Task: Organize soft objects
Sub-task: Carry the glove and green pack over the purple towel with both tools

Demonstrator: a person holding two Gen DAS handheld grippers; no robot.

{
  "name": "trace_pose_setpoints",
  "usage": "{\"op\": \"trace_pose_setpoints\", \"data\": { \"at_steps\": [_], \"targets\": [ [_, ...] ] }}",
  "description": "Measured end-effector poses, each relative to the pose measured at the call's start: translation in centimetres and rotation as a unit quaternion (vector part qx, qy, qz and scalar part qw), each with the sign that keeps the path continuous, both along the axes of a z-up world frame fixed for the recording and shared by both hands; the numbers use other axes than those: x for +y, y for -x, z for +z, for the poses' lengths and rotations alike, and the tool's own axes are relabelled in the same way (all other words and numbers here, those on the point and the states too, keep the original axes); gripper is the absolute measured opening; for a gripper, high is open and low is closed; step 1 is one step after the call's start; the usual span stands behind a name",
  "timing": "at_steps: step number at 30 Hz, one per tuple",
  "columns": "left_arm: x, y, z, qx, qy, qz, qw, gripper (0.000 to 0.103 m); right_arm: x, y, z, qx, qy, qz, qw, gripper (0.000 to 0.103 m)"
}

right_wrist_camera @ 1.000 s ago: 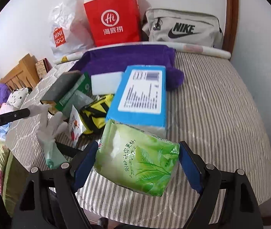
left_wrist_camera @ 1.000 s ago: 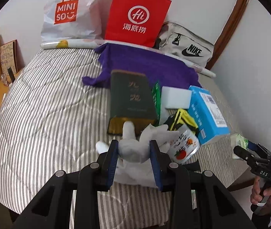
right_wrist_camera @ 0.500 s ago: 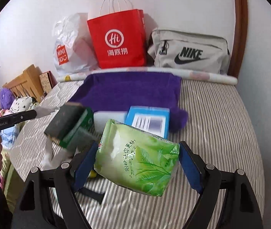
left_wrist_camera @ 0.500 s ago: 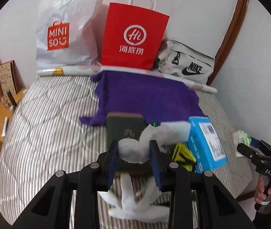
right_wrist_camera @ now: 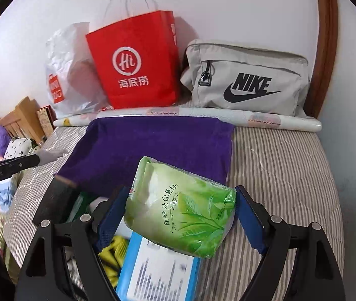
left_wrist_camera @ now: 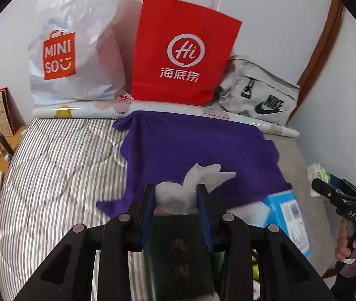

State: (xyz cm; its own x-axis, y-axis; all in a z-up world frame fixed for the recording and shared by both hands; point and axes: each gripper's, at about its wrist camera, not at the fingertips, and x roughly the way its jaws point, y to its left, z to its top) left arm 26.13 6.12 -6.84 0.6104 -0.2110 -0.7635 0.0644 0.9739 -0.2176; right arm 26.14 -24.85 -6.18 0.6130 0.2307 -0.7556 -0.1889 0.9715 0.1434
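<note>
Both tools have travelled up the bed since a second ago, away from the pile of boxes and towards the purple towel [left_wrist_camera: 203,148], each with its load: the left tool [left_wrist_camera: 176,198] is clamped on a white glove [left_wrist_camera: 178,195], the right tool [right_wrist_camera: 180,208] on a green tissue pack [right_wrist_camera: 180,205]. By my reading the picking-up is done for these two soft things, and both now hang over the towel's near edge, not yet set down. Placing them remains, and the dark book [left_wrist_camera: 178,255], blue box [right_wrist_camera: 153,273] and other clutter lie at the near end of the bed [right_wrist_camera: 291,175].
</note>
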Motion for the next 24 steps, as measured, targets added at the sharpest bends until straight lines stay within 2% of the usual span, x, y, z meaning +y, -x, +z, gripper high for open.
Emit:
{"op": "trace_pose_setpoints", "data": {
  "at_steps": [9,17,24],
  "targets": [
    [0.9,-7.2,-2.6,0.035,0.006,0.005,0.9994,0.031,1.1,-6.5,-2.8,0.038,-0.006,0.012,0.999,0.083],
    [0.5,-12.4,-5.0,0.044,-0.025,0.002,0.9987,0.031,2.4,-10.4,-5.8,0.067,0.034,0.028,0.997,0.083],
    [1.1,-15.3,-6.6,0.069,-0.037,0.024,0.9966,0.031,2.6,-12.8,-8.1,0.098,0.039,0.029,0.994,0.083]
  ]
}}
